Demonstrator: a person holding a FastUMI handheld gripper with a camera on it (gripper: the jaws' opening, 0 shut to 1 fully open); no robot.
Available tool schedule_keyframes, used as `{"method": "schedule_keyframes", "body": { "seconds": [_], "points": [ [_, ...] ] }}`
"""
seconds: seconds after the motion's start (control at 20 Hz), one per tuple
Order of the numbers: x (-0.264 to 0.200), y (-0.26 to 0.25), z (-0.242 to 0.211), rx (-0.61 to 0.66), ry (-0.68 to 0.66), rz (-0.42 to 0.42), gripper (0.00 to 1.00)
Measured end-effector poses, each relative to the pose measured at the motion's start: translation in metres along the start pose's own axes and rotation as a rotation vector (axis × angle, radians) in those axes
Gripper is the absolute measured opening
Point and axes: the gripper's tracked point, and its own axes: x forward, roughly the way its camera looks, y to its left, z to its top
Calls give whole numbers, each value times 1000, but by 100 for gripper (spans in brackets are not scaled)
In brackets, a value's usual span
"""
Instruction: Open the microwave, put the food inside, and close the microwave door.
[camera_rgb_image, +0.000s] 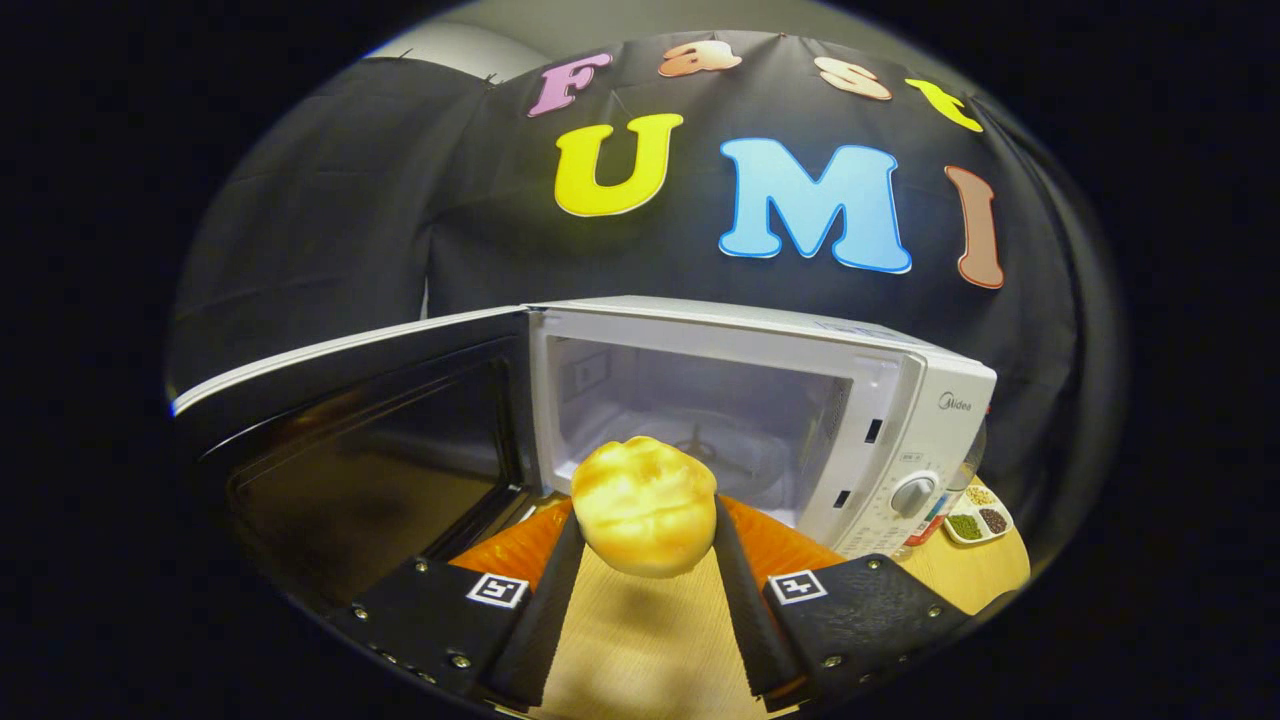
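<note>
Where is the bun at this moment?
In the gripper view, the bun is gripped between the gripper fingers, above the table and just before the open microwave, whose door swings left.

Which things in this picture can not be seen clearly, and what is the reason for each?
- Microwave floor, gripper view: its near part is hidden behind the bun, which the gripper is shut on.
- Panel markings under the dial: too small.
- Bottle behind the microwave: mostly hidden by its body.
- Sectioned dish: contents too small to name.
- Open door: its glass is dark, showing reflections.
</note>
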Motion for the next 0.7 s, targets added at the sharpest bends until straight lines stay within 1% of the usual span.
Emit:
{"method": "schedule_keyframes", "body": {
  "seconds": [0.15,0.25,0.35,0.55,0.7],
  "points": [
    [40,-5,-3,27,28,-40,73],
    [68,-11,-9,15,55,-72,73],
    [95,-24,-14,-17,75,-138,73],
    [137,-26,-27,65,117,-155,73],
    [155,-30,-23,82,99,-184,73]
  ]
}}
